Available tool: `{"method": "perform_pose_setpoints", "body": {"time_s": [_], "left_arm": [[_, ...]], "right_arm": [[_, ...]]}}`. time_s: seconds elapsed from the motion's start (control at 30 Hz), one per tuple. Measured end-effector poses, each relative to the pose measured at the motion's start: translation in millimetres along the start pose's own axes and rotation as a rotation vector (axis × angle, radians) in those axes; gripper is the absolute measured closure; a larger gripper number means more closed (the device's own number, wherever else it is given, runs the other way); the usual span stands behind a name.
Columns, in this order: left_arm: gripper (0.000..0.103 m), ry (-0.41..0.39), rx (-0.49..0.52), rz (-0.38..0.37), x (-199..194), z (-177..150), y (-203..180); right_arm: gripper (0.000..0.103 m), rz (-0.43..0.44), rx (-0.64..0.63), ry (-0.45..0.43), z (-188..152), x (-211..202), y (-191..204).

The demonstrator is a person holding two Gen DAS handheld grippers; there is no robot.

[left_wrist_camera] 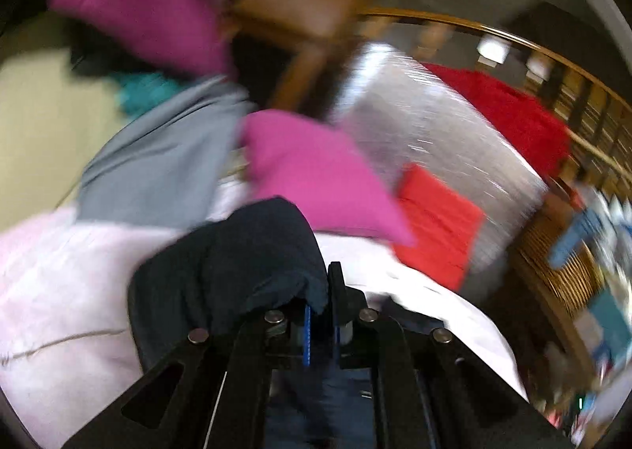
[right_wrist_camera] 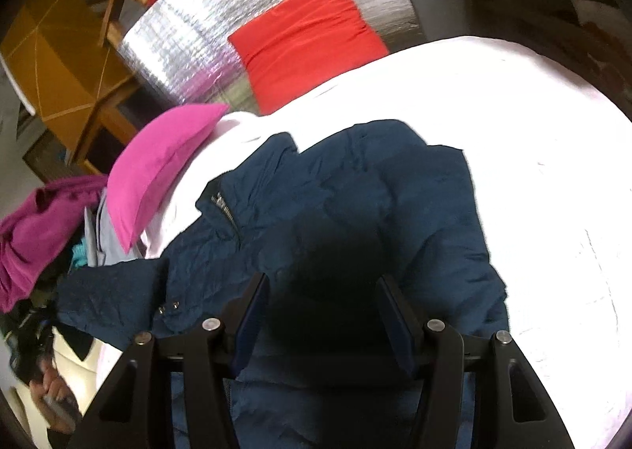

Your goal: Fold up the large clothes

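A dark navy jacket (right_wrist_camera: 355, 196) lies crumpled on a white bed sheet (right_wrist_camera: 533, 156), its zipper collar toward the left. My left gripper (left_wrist_camera: 320, 291) is shut on a bunched fold of the navy jacket (left_wrist_camera: 245, 251), which drapes over the left finger; the view is motion-blurred. My right gripper (right_wrist_camera: 322, 314) is open just above the jacket, its fingers (right_wrist_camera: 252, 314) spread on either side of a dark shadowed patch of fabric, holding nothing.
A magenta pillow (right_wrist_camera: 158, 172) lies at the bed's left edge, also in the left wrist view (left_wrist_camera: 316, 176). A red folded cloth (right_wrist_camera: 308, 42) rests on a silver foil mat (right_wrist_camera: 221, 34). Grey cloth (left_wrist_camera: 158, 168) and a purple garment (right_wrist_camera: 35, 235) pile left. Wooden furniture (right_wrist_camera: 63, 65) stands beyond.
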State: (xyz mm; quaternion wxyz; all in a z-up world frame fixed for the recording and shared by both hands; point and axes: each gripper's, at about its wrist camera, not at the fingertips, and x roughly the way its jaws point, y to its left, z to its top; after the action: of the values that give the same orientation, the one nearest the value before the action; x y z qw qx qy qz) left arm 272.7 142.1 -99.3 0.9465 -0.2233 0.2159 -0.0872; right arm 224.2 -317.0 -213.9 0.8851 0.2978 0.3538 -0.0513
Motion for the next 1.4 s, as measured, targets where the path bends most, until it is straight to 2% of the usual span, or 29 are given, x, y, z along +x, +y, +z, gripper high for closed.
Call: {"method": "perform_pose_setpoints", "body": {"time_s": [0.13,0.2,0.27,0.33,0.43,0.57,0.6,0.67,0.7,0.73,0.8,0.87,0.93,0.97,1.0,1.07,1.17,1.27,1.4], "left_arm": [[0.096,0.032,0.206,-0.126,-2,-26,-89],[0.096,0.092,0.288,-0.196,10,-52,-129],[0.097,0.157,0.336,-0.221,24,-77,-153],[0.097,0.238,0.364,-0.238,43,-104,-171],[0.096,0.410,0.360,-0.227,84,-143,-178],[0.094,0.691,0.382,-0.181,124,-191,-174],[0.093,0.706,0.384,-0.180,123,-192,-172],[0.083,0.701,0.397,-0.206,109,-183,-172],[0.067,0.700,0.399,-0.236,100,-175,-172],[0.044,0.684,0.396,-0.274,85,-162,-170],[0.024,0.609,0.383,-0.327,62,-139,-165],[0.023,0.521,0.373,-0.368,40,-110,-151],[0.022,0.470,0.330,-0.373,34,-90,-131],[0.022,0.449,0.298,-0.334,34,-82,-115],[0.022,0.437,0.273,-0.261,36,-77,-101],[0.022,0.426,0.267,-0.056,47,-71,-76],[0.022,0.448,0.260,0.213,67,-76,-45],[0.022,0.532,0.266,0.337,92,-93,-29],[0.022,0.590,0.277,0.369,104,-113,-30]], "right_arm": [[0.043,0.006,0.043,-0.022,5,-11,-16],[0.043,0.012,0.071,-0.032,7,-14,-24],[0.043,0.014,0.096,-0.039,10,-18,-35],[0.043,0.011,0.116,-0.040,12,-20,-43],[0.043,0.019,0.142,-0.034,15,-20,-53],[0.043,0.028,0.168,-0.021,20,-18,-61],[0.043,0.033,0.168,-0.015,21,-17,-62],[0.043,0.045,0.159,-0.004,21,-14,-58],[0.043,0.053,0.153,-0.004,21,-14,-55],[0.043,0.062,0.145,-0.003,20,-14,-52],[0.042,0.078,0.129,-0.002,18,-14,-43],[0.041,0.096,0.103,0.006,16,-13,-33],[0.040,0.087,0.073,0.009,11,-10,-21],[0.040,0.085,0.055,0.008,9,-9,-14],[0.040,0.090,0.029,0.007,6,-7,-5],[0.039,0.109,-0.021,0.014,1,-3,12],[0.024,0.142,-0.142,0.026,-10,3,49],[0.017,0.162,-0.316,0.032,-27,11,96],[0.007,0.140,-0.544,0.056,-58,30,148]]}}
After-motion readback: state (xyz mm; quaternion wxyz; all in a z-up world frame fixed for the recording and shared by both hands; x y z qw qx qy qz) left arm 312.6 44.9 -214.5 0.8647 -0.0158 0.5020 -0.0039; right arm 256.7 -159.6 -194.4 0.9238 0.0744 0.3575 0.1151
